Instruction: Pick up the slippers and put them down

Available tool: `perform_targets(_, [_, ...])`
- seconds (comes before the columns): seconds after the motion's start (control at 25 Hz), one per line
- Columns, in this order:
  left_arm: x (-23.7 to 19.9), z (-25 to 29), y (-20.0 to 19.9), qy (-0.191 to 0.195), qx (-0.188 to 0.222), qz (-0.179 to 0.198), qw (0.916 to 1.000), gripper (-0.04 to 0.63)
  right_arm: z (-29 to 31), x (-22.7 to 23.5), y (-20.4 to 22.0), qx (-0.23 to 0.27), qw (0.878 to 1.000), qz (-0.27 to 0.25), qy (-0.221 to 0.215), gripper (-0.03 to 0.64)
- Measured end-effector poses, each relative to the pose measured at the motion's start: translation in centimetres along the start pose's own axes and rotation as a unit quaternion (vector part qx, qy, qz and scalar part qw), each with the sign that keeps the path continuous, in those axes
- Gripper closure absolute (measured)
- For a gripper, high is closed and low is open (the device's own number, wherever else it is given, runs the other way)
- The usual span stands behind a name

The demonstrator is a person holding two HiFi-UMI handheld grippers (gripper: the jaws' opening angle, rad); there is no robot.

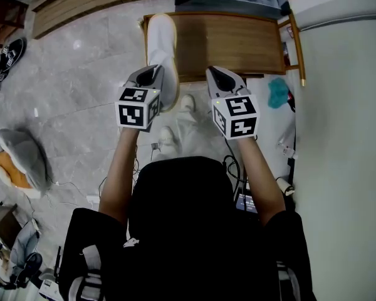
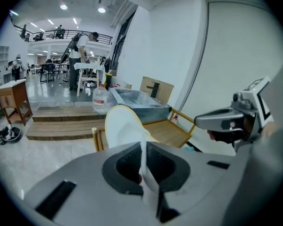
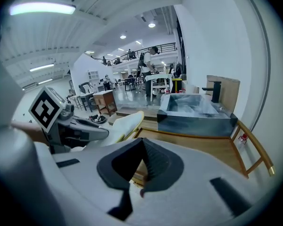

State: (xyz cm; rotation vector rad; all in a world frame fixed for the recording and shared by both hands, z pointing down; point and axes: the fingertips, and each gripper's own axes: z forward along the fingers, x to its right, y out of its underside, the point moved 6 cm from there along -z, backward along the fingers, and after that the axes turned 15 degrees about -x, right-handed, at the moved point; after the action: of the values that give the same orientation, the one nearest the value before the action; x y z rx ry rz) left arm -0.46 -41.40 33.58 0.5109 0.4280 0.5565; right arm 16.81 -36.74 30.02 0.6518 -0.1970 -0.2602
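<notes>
Left tool (image 2: 144, 169) pinches the white flat slipper with yellow rim (image 2: 120, 126), its long axis pointing forward toward the brown wooden bench (image 1: 238, 42); right tool (image 3: 142, 166) is pressed together, empty.

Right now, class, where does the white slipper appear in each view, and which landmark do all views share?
Head view: white slipper upper centre, ahead of the left gripper.
Left gripper view: slipper centre, pinched between the jaws.
Right gripper view: slipper left of centre.
Shared landmark: the wooden bench.
</notes>
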Motion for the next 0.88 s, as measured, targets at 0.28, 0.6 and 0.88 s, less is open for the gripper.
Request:
perform_targets(0.28, [1.6,-5.4,1.2,0.002,0.044,0.014,0.9989,0.58,-3.8,-3.0,-0.2,0.038,0.999,-0.011,0.015,0.618])
perform_targets(0.6, [4.0,-11.1,2.8,0.007,0.087,0.04,0.9954,0.58,-7.7,-6.6,1.1,0.063,0.997,-0.021,0.027,0.618])
perform_targets(0.88, [5.3,-15.6,5.2,0.008,0.114,0.052,0.992,0.58,-11.0,-9.8,2.1,0.089,0.995,-0.024,0.039,0.618])
